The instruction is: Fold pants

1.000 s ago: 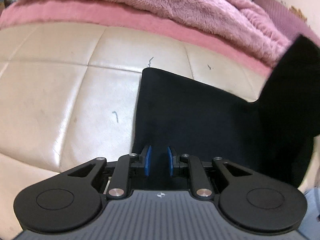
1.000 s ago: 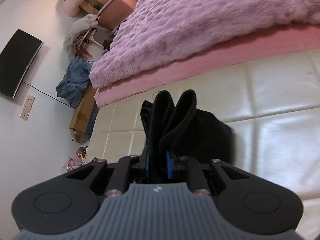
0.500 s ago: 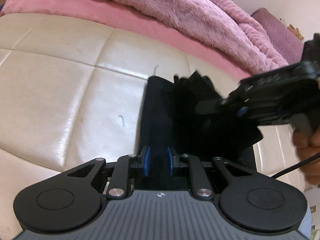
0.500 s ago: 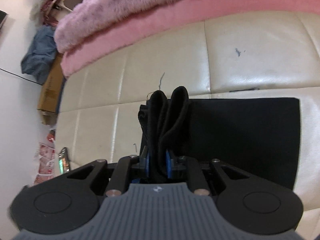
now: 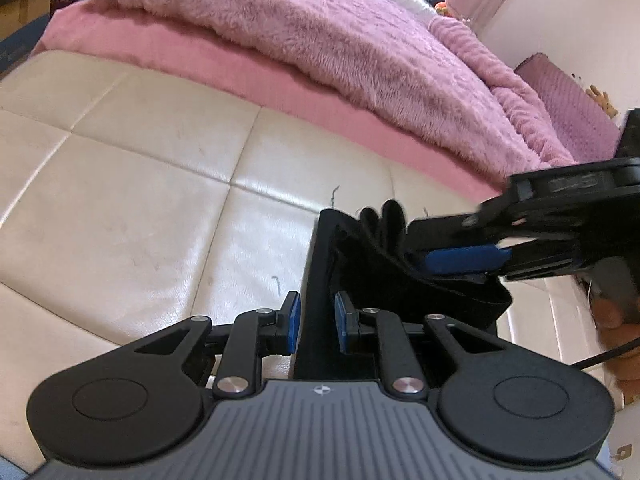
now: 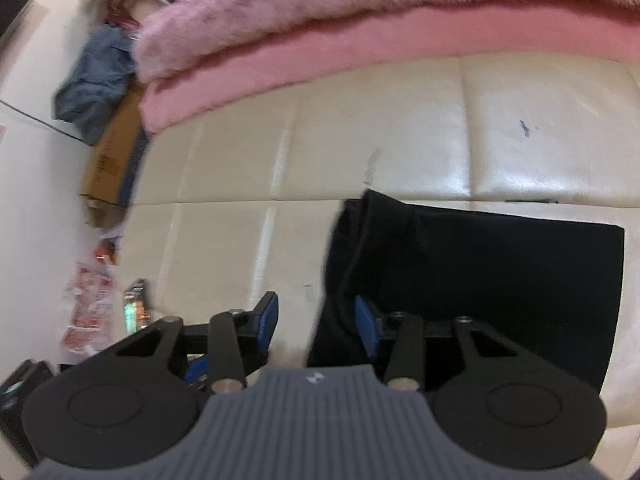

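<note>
The black pants (image 6: 500,280) lie folded on a cream leather cushion (image 5: 160,200). My left gripper (image 5: 317,320) is shut on their near left edge, and the cloth rises in a taut strip between the blue pads. In the left wrist view my right gripper (image 5: 424,268) reaches in from the right over the bunched top layer of the pants (image 5: 380,276). Seen from its own camera, my right gripper (image 6: 316,320) has its jaws opening. The folded edge lies against the right pad (image 6: 366,326), while the left pad stands clear of it.
A fluffy pink blanket (image 5: 320,40) on a pink sheet borders the cushion at the back. Beyond the cushion's left end are a cardboard box (image 6: 112,168), blue clothing (image 6: 92,84) and small litter on the floor (image 6: 88,312). A hand (image 5: 616,312) holds the right gripper.
My right gripper carried the bunched end of the pants over onto the flat part, came down, and its jaws have parted off the cloth. My left gripper rose a little, still holding.
</note>
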Available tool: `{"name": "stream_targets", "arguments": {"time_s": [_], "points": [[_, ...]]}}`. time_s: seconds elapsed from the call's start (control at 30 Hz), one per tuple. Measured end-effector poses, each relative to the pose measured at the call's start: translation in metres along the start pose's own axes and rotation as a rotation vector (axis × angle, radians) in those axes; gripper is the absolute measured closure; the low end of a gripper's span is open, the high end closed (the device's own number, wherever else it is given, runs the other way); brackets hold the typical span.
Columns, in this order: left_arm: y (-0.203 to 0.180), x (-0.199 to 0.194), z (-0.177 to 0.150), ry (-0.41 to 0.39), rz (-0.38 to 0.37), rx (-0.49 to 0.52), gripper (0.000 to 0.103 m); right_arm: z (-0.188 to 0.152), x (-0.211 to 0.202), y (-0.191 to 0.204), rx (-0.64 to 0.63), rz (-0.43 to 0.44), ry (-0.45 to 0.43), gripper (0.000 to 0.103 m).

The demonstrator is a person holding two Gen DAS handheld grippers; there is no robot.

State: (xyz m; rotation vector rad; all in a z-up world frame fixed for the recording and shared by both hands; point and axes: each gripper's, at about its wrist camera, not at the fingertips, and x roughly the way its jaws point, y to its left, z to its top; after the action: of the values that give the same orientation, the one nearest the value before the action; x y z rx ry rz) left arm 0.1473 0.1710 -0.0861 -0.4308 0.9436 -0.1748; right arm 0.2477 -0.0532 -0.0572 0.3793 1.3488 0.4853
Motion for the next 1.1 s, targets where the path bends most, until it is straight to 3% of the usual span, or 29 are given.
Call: {"name": "stream_targets", "arguments": {"time_s": [0.17,0.3,0.33,0.43,0.6,0.7,0.93,1.0,1.1], "points": [[-0.007,-0.012,-0.003,-0.004,-0.004,0.015,0.084,-0.007,-0.051,0.009,-0.126,0.011,-0.096,0.063],[-0.014,-0.017,-0.01,0.004,-0.008,0.028,0.084,-0.018,-0.075,-0.025,-0.121,-0.061,-0.168,0.065],[-0.017,-0.017,-0.012,0.009,0.003,0.031,0.084,-0.022,-0.077,-0.037,-0.104,-0.088,-0.181,0.072],[-0.022,-0.015,-0.017,0.025,0.014,0.041,0.084,-0.032,-0.071,-0.079,-0.031,-0.166,-0.2,0.084],[-0.028,-0.021,-0.024,0.029,0.01,0.058,0.084,-0.053,-0.035,-0.116,0.073,-0.114,-0.123,0.092],[-0.024,-0.025,-0.025,0.029,0.026,0.059,0.084,-0.07,-0.026,-0.111,0.063,-0.054,-0.101,0.097],[-0.015,-0.029,-0.02,0.02,0.045,0.025,0.082,-0.107,-0.029,-0.077,-0.068,0.08,-0.051,0.097],[-0.016,-0.028,-0.021,0.026,0.043,0.031,0.081,-0.115,-0.027,-0.067,-0.12,0.07,-0.031,0.096],[-0.019,-0.028,-0.023,0.025,0.028,0.05,0.081,-0.126,-0.038,-0.063,-0.185,0.021,-0.068,0.095]]}}
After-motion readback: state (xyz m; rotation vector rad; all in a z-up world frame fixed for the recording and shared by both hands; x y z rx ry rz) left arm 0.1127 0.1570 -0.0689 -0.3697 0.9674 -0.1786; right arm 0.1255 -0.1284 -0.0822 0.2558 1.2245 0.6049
